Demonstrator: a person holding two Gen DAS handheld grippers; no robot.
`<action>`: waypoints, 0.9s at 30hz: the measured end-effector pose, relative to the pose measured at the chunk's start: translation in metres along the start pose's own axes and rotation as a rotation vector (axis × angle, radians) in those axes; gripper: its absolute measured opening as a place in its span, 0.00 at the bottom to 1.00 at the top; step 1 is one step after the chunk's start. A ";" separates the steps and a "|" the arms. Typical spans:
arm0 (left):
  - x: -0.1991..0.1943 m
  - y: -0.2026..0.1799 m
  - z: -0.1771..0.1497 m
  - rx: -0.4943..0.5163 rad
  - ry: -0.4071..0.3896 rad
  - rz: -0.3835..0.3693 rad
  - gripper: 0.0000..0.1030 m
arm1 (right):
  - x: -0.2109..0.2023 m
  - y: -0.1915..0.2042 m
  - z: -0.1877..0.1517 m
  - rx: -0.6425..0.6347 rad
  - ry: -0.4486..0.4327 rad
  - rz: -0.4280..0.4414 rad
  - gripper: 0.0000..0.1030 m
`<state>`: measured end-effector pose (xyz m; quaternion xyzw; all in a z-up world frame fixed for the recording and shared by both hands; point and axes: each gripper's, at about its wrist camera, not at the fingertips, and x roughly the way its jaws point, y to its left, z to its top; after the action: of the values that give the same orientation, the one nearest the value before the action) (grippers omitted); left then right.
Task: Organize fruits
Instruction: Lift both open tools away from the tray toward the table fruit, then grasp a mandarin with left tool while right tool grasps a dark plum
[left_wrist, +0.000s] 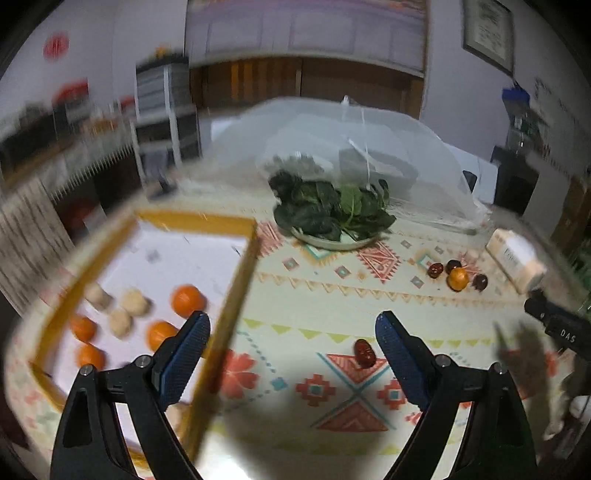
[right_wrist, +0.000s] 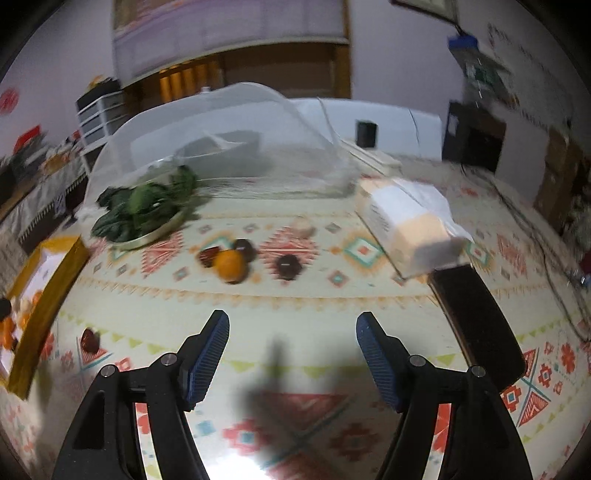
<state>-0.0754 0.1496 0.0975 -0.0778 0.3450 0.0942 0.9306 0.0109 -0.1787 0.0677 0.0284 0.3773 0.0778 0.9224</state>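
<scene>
My left tongs (left_wrist: 290, 325) gape empty beside a wrinkled red date (left_wrist: 364, 353). Right tongs (right_wrist: 291, 325) apart too, a glossy orange (right_wrist: 229, 266) ahead.

Patterned tablecloth (right_wrist: 295, 306) covers the table. Plate of dark leafy greens (left_wrist: 334, 212) toward the far edge, partly under the rim of a translucent mesh food cover (right_wrist: 221, 147). Grey container under the cover, blurred. Tissue box (right_wrist: 410, 229) toward the right edge, a white sheet sticking out of its top. Black flat object (right_wrist: 480, 325) just in front of the box, at the right edge; kind unclear. Small black cylinder (right_wrist: 366, 134) beyond the cover.
</scene>
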 end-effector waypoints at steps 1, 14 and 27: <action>0.007 0.002 0.000 -0.018 0.022 -0.022 0.88 | 0.004 -0.009 0.003 0.025 0.010 0.011 0.73; 0.049 -0.046 -0.004 0.081 0.112 -0.149 0.88 | 0.057 -0.013 0.036 0.092 0.058 0.119 0.65; 0.074 -0.117 0.056 0.170 0.135 -0.354 0.56 | 0.117 -0.001 0.042 0.104 0.146 0.104 0.32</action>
<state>0.0418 0.0571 0.1003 -0.0645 0.3942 -0.1057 0.9106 0.1225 -0.1597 0.0164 0.0903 0.4452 0.1078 0.8843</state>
